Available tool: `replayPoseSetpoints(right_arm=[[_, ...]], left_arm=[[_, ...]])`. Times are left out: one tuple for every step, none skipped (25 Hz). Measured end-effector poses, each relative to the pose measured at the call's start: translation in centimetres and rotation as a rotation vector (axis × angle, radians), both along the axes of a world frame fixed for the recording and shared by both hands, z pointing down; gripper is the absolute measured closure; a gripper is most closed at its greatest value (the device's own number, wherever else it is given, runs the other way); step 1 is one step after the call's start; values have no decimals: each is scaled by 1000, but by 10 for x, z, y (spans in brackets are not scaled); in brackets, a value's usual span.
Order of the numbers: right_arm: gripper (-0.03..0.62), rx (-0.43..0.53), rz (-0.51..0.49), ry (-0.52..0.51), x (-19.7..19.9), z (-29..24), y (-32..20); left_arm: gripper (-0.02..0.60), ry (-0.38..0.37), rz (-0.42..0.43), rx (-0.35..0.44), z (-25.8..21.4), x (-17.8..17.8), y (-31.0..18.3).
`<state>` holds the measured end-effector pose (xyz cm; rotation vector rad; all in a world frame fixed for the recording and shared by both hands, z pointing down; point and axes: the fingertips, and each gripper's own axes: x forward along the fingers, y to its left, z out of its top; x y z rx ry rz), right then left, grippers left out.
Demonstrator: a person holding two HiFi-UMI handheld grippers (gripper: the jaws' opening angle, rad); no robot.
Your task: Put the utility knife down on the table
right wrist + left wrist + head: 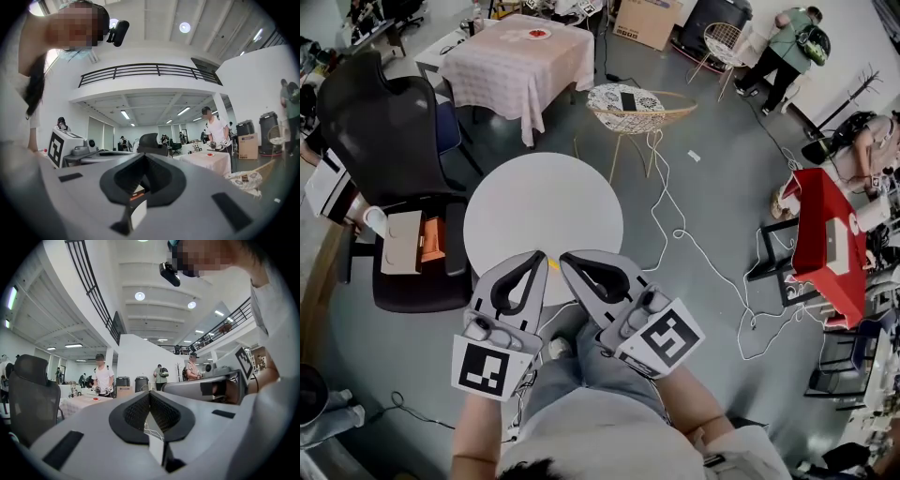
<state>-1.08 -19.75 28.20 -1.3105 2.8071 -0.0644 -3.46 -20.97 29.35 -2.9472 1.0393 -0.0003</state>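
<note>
Both grippers hover side by side over the near edge of the round white table (544, 202), above my lap. The left gripper (538, 256) has its jaws closed tip to tip, and its own view (150, 393) shows nothing between them. The right gripper (566, 259) is also closed at the tips (143, 156). A small yellow piece (551, 265), probably part of the utility knife, shows between the two tips over the table. Most of it is hidden, and I cannot tell whether either gripper touches it. A white and orange bit (136, 191) shows through the right gripper's jaw opening.
A black office chair (384, 131) stands left of the table, with a cardboard box (401, 242) on its seat. Behind the table is a wire chair (637, 105) and a cloth-covered table (520, 56). White cables (675, 230) trail across the floor on the right. A red table (825, 234) stands far right.
</note>
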Motion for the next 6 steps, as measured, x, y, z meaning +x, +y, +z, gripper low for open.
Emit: replayPoseSetpoints(right_arm=[[588, 2, -2, -1, 0, -1, 1], [588, 4, -3, -2, -1, -2, 2], [588, 6, -5, -1, -1, -3, 3], [588, 8, -6, -1, -2, -3, 4], [588, 9, -7, 0, -3, -4, 5], [588, 11, -8, 1, -4, -4, 6]], left_arm=[[571, -1, 0, 2, -1, 0, 1], [571, -1, 0, 4, -1, 0, 2], [571, 0, -1, 5, -2, 0, 3], [571, 1, -2, 4, -2, -1, 3], [571, 2, -3, 4, -2, -1, 4], [571, 3, -4, 3, -3, -2, 5]])
